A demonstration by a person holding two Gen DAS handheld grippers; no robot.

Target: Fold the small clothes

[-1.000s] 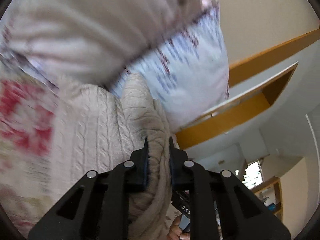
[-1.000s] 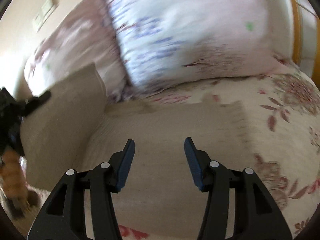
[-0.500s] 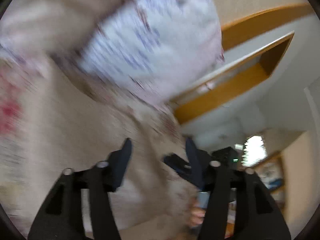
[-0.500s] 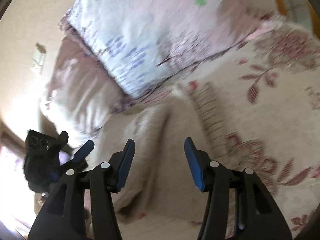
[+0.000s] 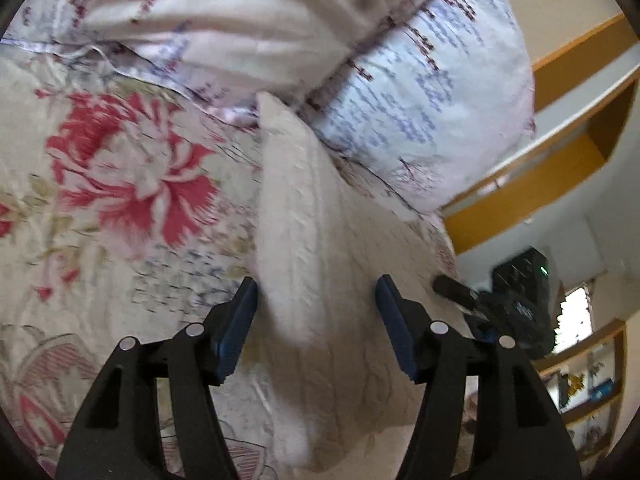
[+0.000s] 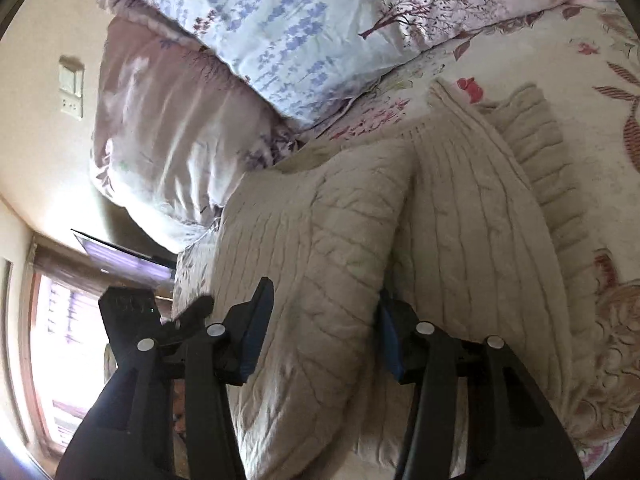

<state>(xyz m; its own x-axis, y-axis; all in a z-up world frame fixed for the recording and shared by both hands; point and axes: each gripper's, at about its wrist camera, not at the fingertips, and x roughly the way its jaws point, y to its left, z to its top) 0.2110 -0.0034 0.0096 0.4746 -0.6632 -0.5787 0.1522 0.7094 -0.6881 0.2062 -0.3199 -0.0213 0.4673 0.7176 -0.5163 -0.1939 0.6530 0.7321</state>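
I see a cream knit sweater [image 6: 460,216] lying on the flowery bed cover [image 5: 120,184], just below the two pillows [image 6: 304,40], with one side folded over into a puffy fold. My left tool [image 5: 316,312] is spread wide, with a raised strip of the sweater between its blue pads, and my right tool [image 6: 324,320] is spread wide too, with the puffy fold sitting between its pads. I think the pads only brush the knit and do not pinch it, but the left view is a bit blurry.
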